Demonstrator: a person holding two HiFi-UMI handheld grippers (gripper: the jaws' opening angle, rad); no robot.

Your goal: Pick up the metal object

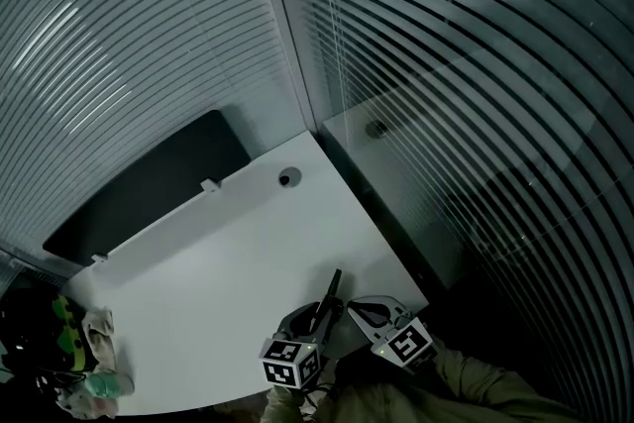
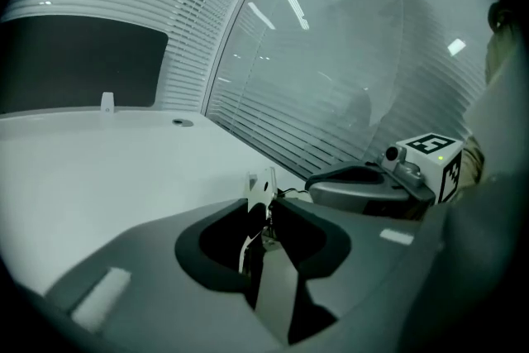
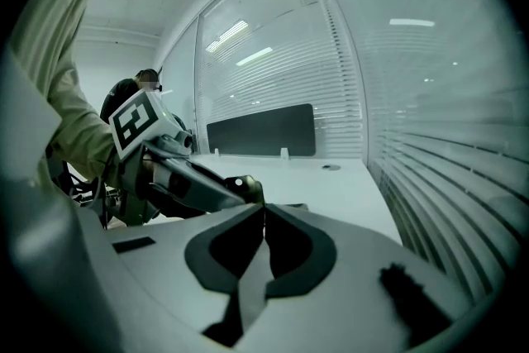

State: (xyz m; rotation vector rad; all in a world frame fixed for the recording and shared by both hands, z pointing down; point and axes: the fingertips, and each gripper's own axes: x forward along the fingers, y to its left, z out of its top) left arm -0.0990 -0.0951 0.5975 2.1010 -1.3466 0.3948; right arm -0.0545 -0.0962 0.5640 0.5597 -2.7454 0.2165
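The metal object (image 2: 261, 188) is a thin flat bright strip standing up between the jaw tips of my left gripper (image 2: 266, 212), which is shut on it. In the head view it shows as a slim dark strip (image 1: 333, 286) pointing up and away from the left gripper (image 1: 323, 310), just above the white desk (image 1: 218, 253) near its front right corner. My right gripper (image 1: 357, 306) sits close beside it on the right. In its own view the right gripper (image 3: 264, 209) has its jaws together with nothing between them, and the left gripper (image 3: 245, 188) reaches in from the left.
A dark partition panel (image 1: 149, 183) runs along the desk's far edge, with a round cable hole (image 1: 288, 177) near the far corner. A glass wall with blinds (image 1: 446, 114) flanks the desk's right edge. Cloth and coloured items (image 1: 94, 352) lie at the front left.
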